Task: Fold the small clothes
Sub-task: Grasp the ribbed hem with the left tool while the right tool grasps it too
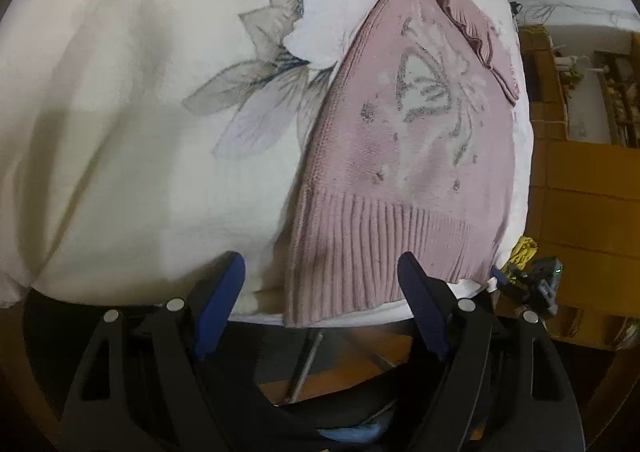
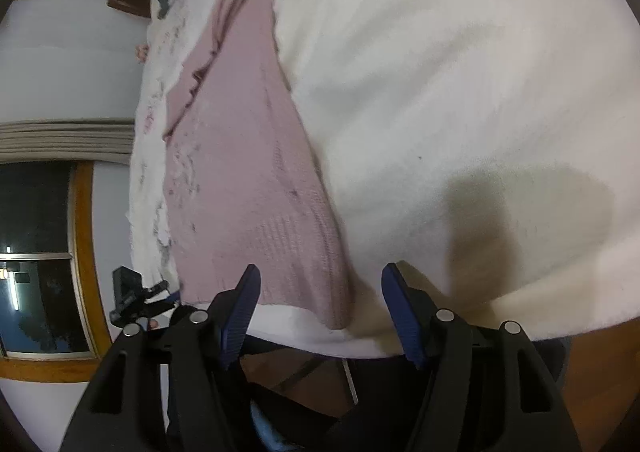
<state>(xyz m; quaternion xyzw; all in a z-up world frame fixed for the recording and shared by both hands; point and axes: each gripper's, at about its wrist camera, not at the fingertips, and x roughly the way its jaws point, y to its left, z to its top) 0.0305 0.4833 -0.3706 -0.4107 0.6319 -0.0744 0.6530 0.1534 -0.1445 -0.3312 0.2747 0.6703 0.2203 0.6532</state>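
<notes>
My left tongs spread wide, empty, just short of the pink sweater's ribbed hem. My right tongs also spread, empty, near its corner. Sweater lies flat on the white flowered sheet.

Pink butterfly-patterned sweater on cream floral sheet.

Floral white bedsheet; yellow cloth near wooden cabinets; dark window.
</notes>
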